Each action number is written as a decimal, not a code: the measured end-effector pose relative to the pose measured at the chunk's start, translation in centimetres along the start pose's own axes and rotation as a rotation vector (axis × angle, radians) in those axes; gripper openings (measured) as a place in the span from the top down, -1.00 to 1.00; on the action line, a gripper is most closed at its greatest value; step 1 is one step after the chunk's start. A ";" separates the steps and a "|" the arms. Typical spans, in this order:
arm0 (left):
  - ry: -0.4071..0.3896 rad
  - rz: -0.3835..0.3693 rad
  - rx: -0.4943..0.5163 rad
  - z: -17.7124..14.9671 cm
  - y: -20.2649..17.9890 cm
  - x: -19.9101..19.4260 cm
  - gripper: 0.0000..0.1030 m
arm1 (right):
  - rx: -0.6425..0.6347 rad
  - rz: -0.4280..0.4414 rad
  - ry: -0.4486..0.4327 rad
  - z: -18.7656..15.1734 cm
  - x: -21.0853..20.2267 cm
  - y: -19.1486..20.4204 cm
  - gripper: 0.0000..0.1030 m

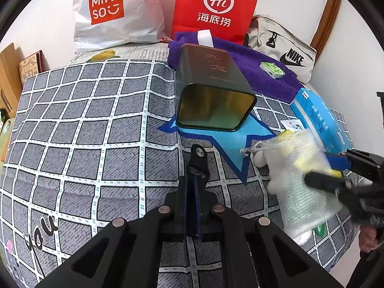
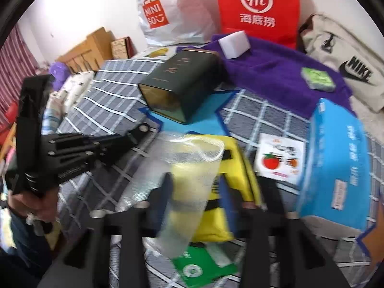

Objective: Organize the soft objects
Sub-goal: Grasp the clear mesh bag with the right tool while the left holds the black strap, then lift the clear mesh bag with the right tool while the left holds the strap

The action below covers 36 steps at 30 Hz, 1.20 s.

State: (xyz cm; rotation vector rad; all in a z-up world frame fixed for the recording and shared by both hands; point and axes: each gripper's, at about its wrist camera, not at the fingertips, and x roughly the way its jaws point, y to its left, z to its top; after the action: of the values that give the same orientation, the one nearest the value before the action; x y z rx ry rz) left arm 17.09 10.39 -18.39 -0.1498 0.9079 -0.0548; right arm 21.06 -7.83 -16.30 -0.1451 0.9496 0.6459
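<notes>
A white mesh drawstring bag [image 1: 302, 180] with something yellow inside hangs in my right gripper [image 1: 319, 177], which is shut on it above the checked bedspread. In the right wrist view the mesh bag [image 2: 192, 180] is blurred between my fingers. A dark green tin [image 1: 213, 91] lies on its side, open end towards me, on a blue star-shaped cloth [image 1: 230, 141]; the tin also shows in the right wrist view [image 2: 182, 84]. My left gripper [image 1: 192, 192] is shut and empty, hovering over the bedspread just before the tin. A yellow pouch [image 2: 230, 184] lies under the bag.
A purple towel [image 1: 261, 69] with a small green pack [image 1: 272, 70] lies behind the tin. A blue tissue box [image 1: 321, 120] sits at right. Miniso bag [image 1: 115, 12], red bag [image 1: 216, 7] and Nike bag [image 1: 285, 50] line the wall. A tomato card [image 2: 278, 156] and a green packet [image 2: 204, 264] lie on the bed.
</notes>
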 end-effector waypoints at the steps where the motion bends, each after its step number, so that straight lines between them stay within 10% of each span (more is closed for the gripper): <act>1: 0.000 -0.001 -0.002 0.0 0.0 0.0 0.87 | -0.001 0.011 0.001 0.0 0.2 0.1 -0.14; 7: 0.005 -0.008 -0.008 0.0 0.1 0.1 0.87 | -0.021 0.033 -0.038 -0.3 -0.4 0.7 0.88; 36: 0.035 -0.037 0.006 0.8 -2.0 -1.1 0.87 | 0.096 -0.034 -0.200 -1.3 -9.9 -5.3 0.92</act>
State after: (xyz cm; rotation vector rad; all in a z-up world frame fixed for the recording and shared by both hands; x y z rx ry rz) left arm 17.03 8.65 -16.77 -0.1602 0.9401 -0.0950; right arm 19.08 -17.08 -10.09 -0.0107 0.7820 0.5704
